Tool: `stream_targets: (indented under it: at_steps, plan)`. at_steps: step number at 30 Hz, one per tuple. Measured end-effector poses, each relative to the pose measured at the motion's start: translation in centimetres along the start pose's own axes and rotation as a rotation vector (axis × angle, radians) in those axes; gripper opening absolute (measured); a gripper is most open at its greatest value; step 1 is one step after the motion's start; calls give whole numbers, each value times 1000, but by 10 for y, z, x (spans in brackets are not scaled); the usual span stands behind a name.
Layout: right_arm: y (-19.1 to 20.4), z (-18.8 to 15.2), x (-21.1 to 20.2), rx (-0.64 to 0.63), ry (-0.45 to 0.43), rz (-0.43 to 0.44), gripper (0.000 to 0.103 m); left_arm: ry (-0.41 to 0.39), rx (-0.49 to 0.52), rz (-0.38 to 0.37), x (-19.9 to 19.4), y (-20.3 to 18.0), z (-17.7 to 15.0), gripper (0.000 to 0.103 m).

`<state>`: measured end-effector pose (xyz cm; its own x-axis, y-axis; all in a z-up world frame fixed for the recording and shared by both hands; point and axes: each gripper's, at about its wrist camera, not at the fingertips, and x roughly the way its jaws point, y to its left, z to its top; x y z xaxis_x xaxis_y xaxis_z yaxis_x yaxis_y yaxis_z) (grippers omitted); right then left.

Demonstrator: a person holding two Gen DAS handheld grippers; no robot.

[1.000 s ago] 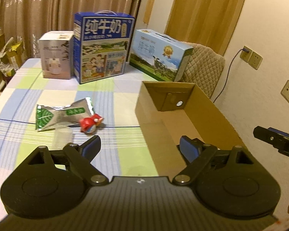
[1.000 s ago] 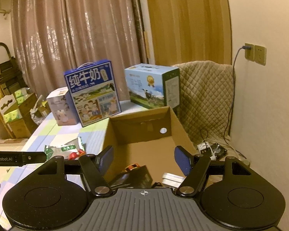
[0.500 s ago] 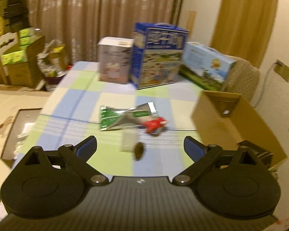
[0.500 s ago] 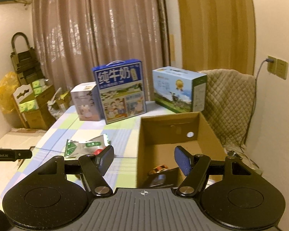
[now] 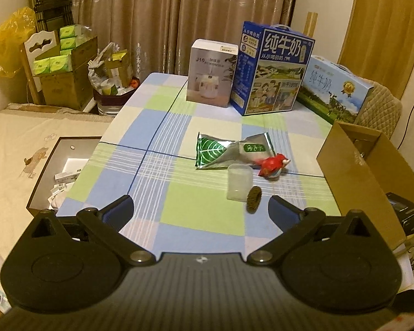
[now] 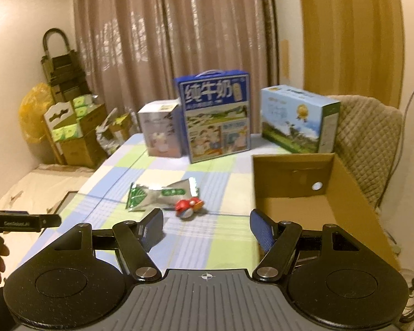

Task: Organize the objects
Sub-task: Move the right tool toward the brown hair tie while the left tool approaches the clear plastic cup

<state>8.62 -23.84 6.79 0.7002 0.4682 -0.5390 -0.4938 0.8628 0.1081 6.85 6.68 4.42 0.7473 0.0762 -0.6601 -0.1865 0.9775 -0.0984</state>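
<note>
At the top centre of the left wrist view, the tall blue milk carton (image 5: 273, 69) carries large white characters "纯牛奶", with a smaller line beneath that is too fine to read surely. Left of it, the white box (image 5: 211, 75) shows "J10" near its upper left corner. At the right, the light blue carton (image 5: 336, 91) bears "纯牛奶" in blue script. In the right wrist view the tall carton's "纯牛奶" (image 6: 208, 92) reads again.
</note>
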Motion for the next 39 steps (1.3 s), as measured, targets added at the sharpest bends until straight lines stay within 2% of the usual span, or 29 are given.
stream_targets:
  at_steps: [10,14,18,22,33,36,39]
  plan:
    - [23,-12,50,-43,70,62,67,24,23,-6,30,8,-2,102]
    - [28,-16,82,-45,102,80,67,36,14,-45,50,14,1,102]
    - [33,-20,115,-61,129,105,67,62,35,-50,76,17,4,102]
    - [41,-27,152,-122,165,122,67,90,47,-83,105,22,8,102]
    - [59,-57,238,-289,262,257,67,135,93,-111,181,23,7,102]
    - [62,-62,257,-363,289,248,67,142,107,-126,195,22,11,102]
    - [57,-63,274,-350,309,287,67,144,107,-135,210,25,18,102]
